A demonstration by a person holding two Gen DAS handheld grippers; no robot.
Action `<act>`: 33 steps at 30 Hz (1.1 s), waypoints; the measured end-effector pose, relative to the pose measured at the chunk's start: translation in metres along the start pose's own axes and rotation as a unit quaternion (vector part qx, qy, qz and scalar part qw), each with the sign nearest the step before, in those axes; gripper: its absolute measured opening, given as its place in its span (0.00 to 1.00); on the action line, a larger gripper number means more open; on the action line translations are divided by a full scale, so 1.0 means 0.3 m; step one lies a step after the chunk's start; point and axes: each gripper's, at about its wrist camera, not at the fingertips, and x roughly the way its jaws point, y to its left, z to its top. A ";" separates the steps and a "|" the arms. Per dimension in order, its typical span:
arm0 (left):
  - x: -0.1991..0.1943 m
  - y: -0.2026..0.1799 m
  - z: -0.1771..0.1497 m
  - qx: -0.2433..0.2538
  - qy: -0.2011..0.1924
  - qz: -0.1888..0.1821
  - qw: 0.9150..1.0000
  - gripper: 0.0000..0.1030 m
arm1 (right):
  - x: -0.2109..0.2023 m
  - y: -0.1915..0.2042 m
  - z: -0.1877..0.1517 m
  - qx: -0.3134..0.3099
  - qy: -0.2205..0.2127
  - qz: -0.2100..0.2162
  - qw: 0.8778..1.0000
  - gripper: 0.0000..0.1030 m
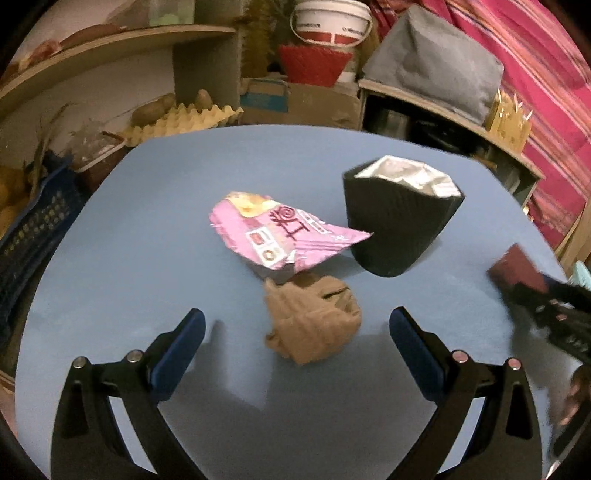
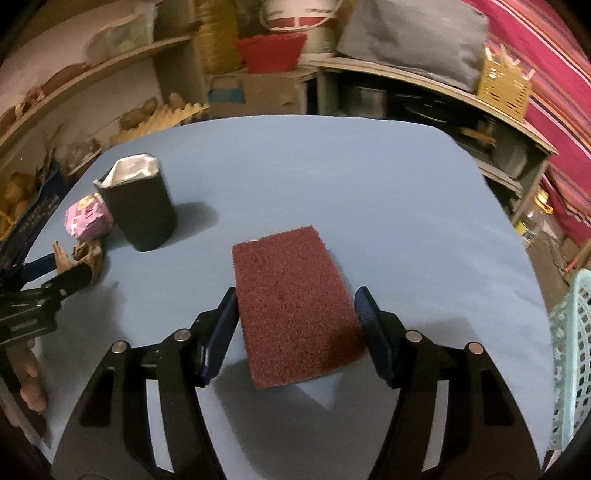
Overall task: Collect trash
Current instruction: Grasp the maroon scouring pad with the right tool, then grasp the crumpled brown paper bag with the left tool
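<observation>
A crumpled brown paper ball (image 1: pixel 314 321) lies on the blue table (image 1: pixel 147 229), between and just ahead of my open left gripper (image 1: pixel 297 325). Behind it lies a pink snack wrapper (image 1: pixel 280 232), and to its right stands a black bag lined with silver foil (image 1: pixel 399 218), open at the top. My right gripper (image 2: pixel 295 302) is open, its blue pads on either side of a dark red scouring pad (image 2: pixel 295 306) that lies flat on the table. The bag (image 2: pixel 138 206), wrapper (image 2: pixel 86 218) and paper ball (image 2: pixel 83 258) show at the left of the right wrist view.
Shelves with an egg carton (image 1: pixel 177 118), a red basket (image 1: pixel 314 62) and a white bucket (image 1: pixel 332 22) stand behind the table. A dark blue crate (image 1: pixel 33 225) sits off the left edge. A light green laundry basket (image 2: pixel 572 350) stands at the table's right edge.
</observation>
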 end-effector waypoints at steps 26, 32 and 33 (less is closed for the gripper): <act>-0.151 -0.332 0.007 0.010 -0.082 -0.059 0.995 0.45 | -0.282 -0.368 -0.116 0.056 -0.066 -0.052 0.995 0.62; -0.176 -0.578 0.019 0.054 -0.104 -0.095 0.989 0.45 | -0.371 -0.553 -0.178 0.085 -0.077 -0.083 0.990 0.62; -0.177 -0.618 0.016 0.062 -0.107 -0.099 0.987 0.45 | -0.383 -0.581 -0.189 0.090 -0.077 -0.089 0.989 0.62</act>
